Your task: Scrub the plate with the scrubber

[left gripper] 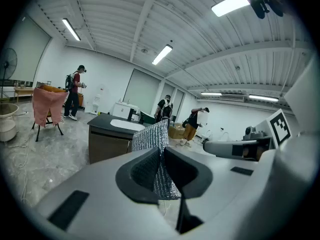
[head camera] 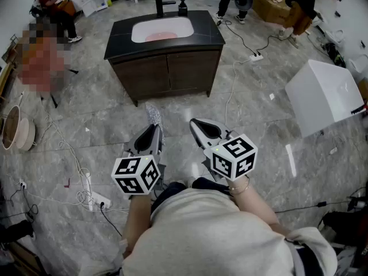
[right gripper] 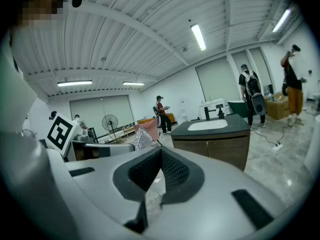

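Observation:
My left gripper (head camera: 153,129) is shut on a silver mesh scrubber (head camera: 153,115), which sticks up and forward out of its jaws. In the left gripper view the scrubber (left gripper: 153,137) is pinched between the dark pads. My right gripper (head camera: 196,123) is beside it, shut with nothing between its fingers; its own view shows the pads (right gripper: 170,170) pressed together. Both are held over the floor, well short of the dark sink cabinet (head camera: 167,68). A reddish plate (head camera: 161,37) lies in its white basin (head camera: 141,30).
A black faucet (head camera: 164,6) and a soap bottle (head camera: 183,7) stand behind the basin. A white box (head camera: 325,94) sits on the floor at right. Cables and a power strip (head camera: 95,199) lie at left, near stacked tubs (head camera: 14,128). People stand at the back.

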The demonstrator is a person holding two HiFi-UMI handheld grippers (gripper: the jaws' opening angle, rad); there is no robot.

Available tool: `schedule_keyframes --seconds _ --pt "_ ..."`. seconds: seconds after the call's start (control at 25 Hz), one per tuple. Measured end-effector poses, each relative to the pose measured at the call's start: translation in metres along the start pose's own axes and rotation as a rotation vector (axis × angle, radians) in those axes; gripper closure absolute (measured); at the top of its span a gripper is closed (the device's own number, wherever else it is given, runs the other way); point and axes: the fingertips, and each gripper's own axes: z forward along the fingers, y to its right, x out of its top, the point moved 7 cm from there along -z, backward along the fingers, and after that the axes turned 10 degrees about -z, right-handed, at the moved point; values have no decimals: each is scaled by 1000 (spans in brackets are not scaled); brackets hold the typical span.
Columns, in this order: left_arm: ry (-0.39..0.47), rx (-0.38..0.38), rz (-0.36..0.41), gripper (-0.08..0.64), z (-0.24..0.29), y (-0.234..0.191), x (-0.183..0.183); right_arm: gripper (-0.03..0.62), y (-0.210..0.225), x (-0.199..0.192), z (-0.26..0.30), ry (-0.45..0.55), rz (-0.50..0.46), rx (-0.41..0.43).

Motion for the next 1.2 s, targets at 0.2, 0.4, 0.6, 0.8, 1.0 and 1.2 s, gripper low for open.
schedule_keyframes --seconds 0.2,0.4,0.6,0.8,1.0,1.2 --pt "-1 -7 1 506 0 0 3 586 -1 -3 1 -18 -8 5" --pt "-25 -9 14 506 2 -3 -1 586 -5 -6 4 -29 -27 9" --pt "-31 -26 10 506 1 -4 -1 586 -8 -9 9 -34 -35 25" --pt "-43 -69 36 505 1 -5 1 584 -12 -12 12 -6 0 31" --pt "-53 -83 33 505 0 -11 0 584 -13 -18 15 -3 5 -43" --pt "-47 -70 9 505 -7 -20 -4 584 -18 -26 16 -28 9 -78"
